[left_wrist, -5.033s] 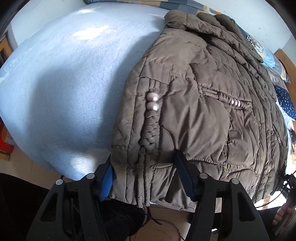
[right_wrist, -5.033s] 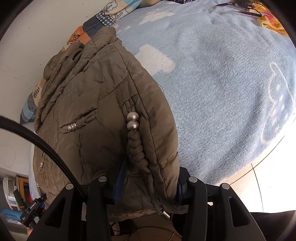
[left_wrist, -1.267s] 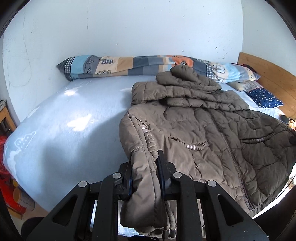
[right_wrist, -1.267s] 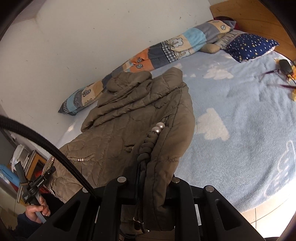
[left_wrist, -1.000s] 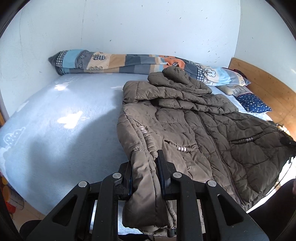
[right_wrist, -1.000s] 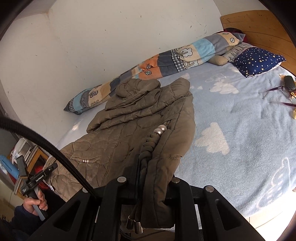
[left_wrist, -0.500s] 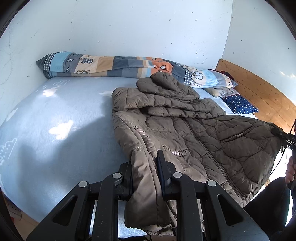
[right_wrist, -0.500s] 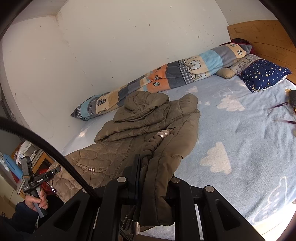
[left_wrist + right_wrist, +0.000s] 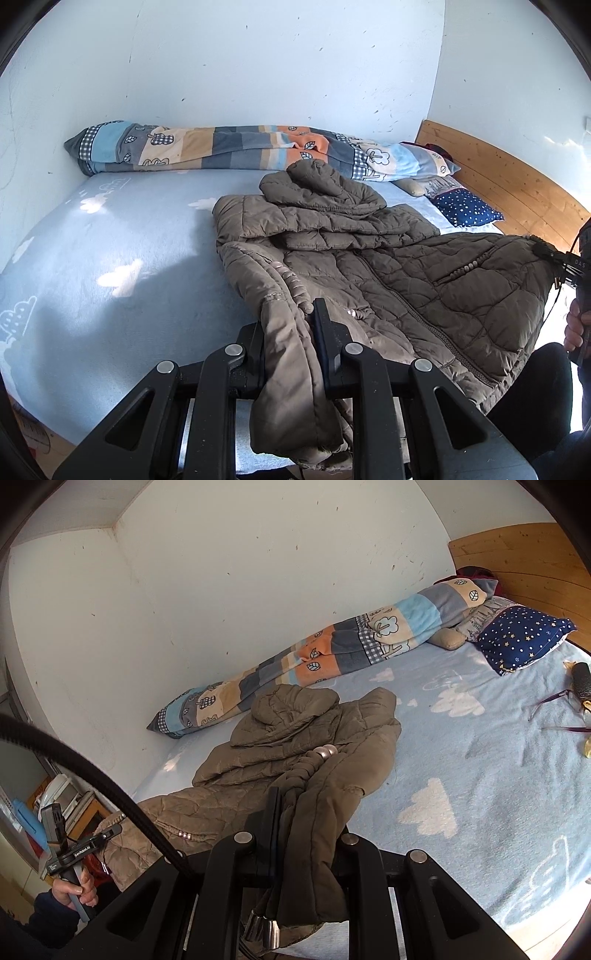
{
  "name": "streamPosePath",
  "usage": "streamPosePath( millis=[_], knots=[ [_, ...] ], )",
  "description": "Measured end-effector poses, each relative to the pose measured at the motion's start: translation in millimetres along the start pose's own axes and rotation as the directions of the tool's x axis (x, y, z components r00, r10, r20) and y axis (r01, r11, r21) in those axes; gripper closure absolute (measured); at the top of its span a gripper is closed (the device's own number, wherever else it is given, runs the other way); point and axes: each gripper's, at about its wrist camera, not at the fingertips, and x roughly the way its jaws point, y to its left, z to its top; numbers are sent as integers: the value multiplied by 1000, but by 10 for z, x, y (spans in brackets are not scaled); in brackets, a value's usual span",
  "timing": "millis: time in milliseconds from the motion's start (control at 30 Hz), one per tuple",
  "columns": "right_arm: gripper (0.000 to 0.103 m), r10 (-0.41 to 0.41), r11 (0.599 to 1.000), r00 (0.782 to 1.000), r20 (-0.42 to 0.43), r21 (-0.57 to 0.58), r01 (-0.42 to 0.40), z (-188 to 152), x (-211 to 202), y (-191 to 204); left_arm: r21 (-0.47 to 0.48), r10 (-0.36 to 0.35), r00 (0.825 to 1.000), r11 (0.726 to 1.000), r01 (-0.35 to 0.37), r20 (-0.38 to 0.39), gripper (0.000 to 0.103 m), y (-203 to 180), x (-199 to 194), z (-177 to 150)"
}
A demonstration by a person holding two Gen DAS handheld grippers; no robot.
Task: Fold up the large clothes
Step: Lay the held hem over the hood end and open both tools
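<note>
Brown quilted puffer jacket (image 9: 369, 258) on light-blue cloud-print bed (image 9: 129, 258), hem corners clamped by left gripper (image 9: 290, 328) and right gripper (image 9: 306, 823).

"GenRobot.AI" on left claw (image 9: 90, 845)

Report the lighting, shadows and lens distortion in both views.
Left wrist view: sun patches and a broad soft shadow on the blanket, glare at the right edge past the jacket, headboard bowed by the fisheye. Right wrist view: even daylight, sharp focus, wall corner curved, black vignette ringing the frame.
</note>
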Motion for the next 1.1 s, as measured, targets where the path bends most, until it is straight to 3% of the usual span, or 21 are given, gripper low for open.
streamPosePath(
  millis=[300,667,1100],
  knots=[
    [87,-3,1000,1000,29,-12,3,135,-41,19,39,-6,1000,999,5,24,83,37,18,190],
    [87,18,1000,997,70,-14,-17,486,29,55,5,-32,999,999,32,43,83,157,47,455],
    [87,-8,1000,996,83,13,7,1178,425,19,-69,-81,996,994,84,43,83,409,327,1172]
  ],
)
